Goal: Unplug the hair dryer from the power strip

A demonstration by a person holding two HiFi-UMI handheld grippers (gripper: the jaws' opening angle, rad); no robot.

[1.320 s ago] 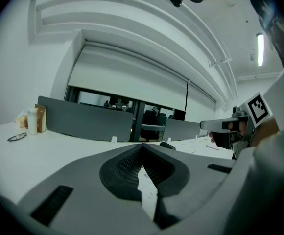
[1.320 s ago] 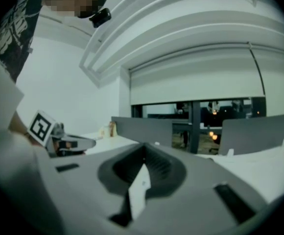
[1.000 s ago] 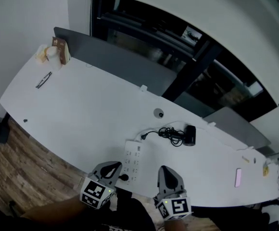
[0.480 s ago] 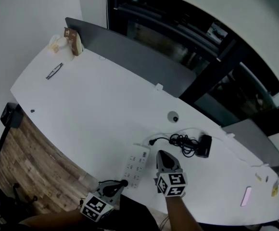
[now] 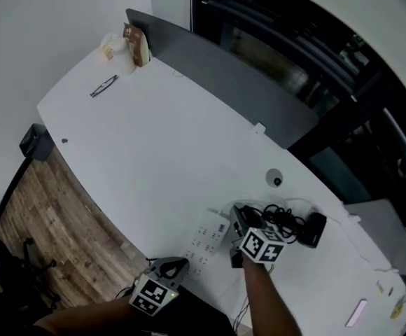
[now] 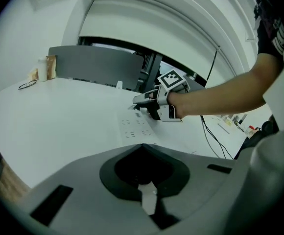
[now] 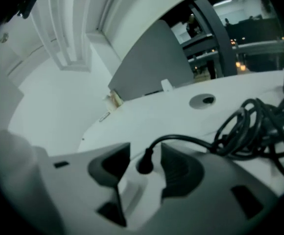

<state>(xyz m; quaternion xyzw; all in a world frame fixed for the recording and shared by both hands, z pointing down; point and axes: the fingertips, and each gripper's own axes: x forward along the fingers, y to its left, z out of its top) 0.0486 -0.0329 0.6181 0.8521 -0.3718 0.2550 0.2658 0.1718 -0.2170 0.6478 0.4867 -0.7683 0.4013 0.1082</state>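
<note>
A white power strip (image 5: 208, 239) lies near the desk's front edge. A black plug (image 7: 144, 161) stands in its far end, and its cord runs to a coiled bundle (image 5: 278, 219) and the black hair dryer (image 5: 313, 229). My right gripper (image 5: 236, 220) reaches over that end; its jaws are opening, with the plug between them and a gap on each side. The left gripper view shows the right gripper (image 6: 141, 102) over the strip (image 6: 134, 127). My left gripper (image 5: 177, 266) hangs at the desk's front edge, short of the strip, jaws shut on nothing.
A grey divider (image 5: 217, 68) runs along the desk's far side. Glasses (image 5: 103, 86) and a snack bag (image 5: 136, 44) lie at the far left corner. A round cable grommet (image 5: 275, 178) sits behind the cord. A pink phone (image 5: 355, 312) lies to the right. Wood floor (image 5: 35, 229) is left of the desk.
My right gripper has gone forward from the desk's front edge to the plug at the strip's far end. My left gripper has sunk toward the near edge.
</note>
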